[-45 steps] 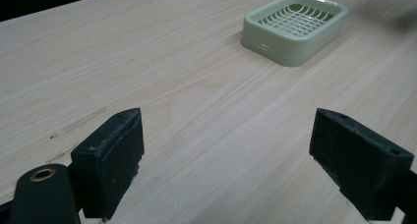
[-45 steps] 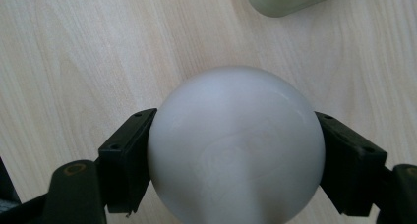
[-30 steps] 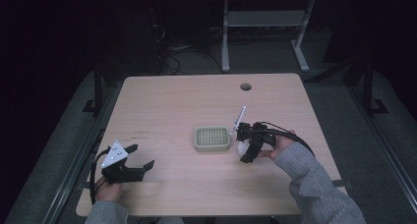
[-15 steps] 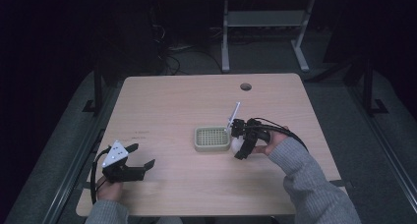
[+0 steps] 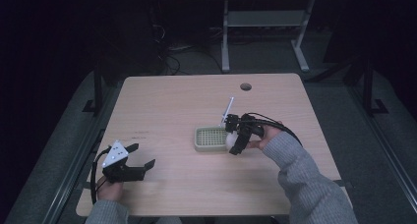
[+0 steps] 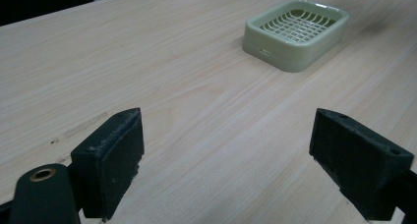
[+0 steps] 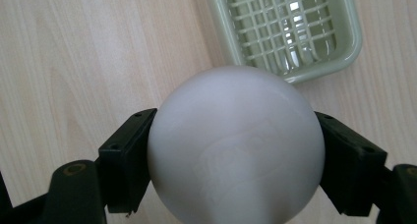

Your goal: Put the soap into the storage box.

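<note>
A pale green soap dish with a grid floor sits near the middle of the wooden table. My right gripper hovers at the dish's right edge, shut on a white ball. In the right gripper view the white ball sits squeezed between both black jaws, with the soap dish just beyond it and lower. My left gripper rests at the table's front left, open and holding nothing. In the left gripper view the soap dish lies far ahead between the spread fingers.
A round cable hole is cut near the table's far edge. Beyond the table stands a metal frame on a dark floor with cables. A person's grey sleeve reaches in from the lower right.
My right gripper has carried the white ball leftward, from beside the dish to its right edge. The left gripper has stayed still.
</note>
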Motion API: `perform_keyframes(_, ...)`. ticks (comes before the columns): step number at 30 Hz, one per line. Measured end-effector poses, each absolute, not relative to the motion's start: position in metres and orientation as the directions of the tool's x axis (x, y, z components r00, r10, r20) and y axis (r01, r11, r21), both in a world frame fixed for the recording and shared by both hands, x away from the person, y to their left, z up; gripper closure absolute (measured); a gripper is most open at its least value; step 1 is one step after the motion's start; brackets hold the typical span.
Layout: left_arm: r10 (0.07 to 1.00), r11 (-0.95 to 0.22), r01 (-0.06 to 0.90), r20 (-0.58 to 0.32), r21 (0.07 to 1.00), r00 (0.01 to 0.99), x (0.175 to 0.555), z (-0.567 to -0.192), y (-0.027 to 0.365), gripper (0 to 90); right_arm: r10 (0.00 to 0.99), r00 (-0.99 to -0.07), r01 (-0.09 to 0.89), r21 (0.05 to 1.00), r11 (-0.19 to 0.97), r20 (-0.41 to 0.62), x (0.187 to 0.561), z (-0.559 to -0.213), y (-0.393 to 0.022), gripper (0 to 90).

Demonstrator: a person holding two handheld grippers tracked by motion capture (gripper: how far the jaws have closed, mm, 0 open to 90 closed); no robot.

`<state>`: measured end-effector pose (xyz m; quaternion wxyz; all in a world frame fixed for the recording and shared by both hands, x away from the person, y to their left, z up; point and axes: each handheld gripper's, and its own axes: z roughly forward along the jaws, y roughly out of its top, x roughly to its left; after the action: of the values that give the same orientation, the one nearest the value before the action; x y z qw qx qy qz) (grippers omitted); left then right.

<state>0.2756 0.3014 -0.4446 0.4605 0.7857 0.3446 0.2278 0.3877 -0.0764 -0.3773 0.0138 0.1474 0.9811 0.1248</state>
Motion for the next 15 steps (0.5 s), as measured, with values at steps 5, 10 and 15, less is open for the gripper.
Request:
perform_keyframes(5,0.752,-0.336,0.331,0.04,0.882,0.657,0.276,-0.445,0.301,12.8,0.287,-0.958,0.279,0.253,0.926,0.007,0.39,-0.375,-0.072,23.0)
perform_keyframes(10,0.751,-0.339,0.332,0.041,0.88,0.66,0.276,-0.445,0.3,12.8,0.277,-0.961,0.27,0.241,0.932,0.005,0.392,-0.373,-0.066,23.0)
perform_keyframes(15,0.749,-0.34,0.331,0.04,0.88,0.662,0.276,-0.445,0.3,12.9,0.269,-0.963,0.263,0.236,0.936,0.004,0.397,-0.37,-0.059,23.0)
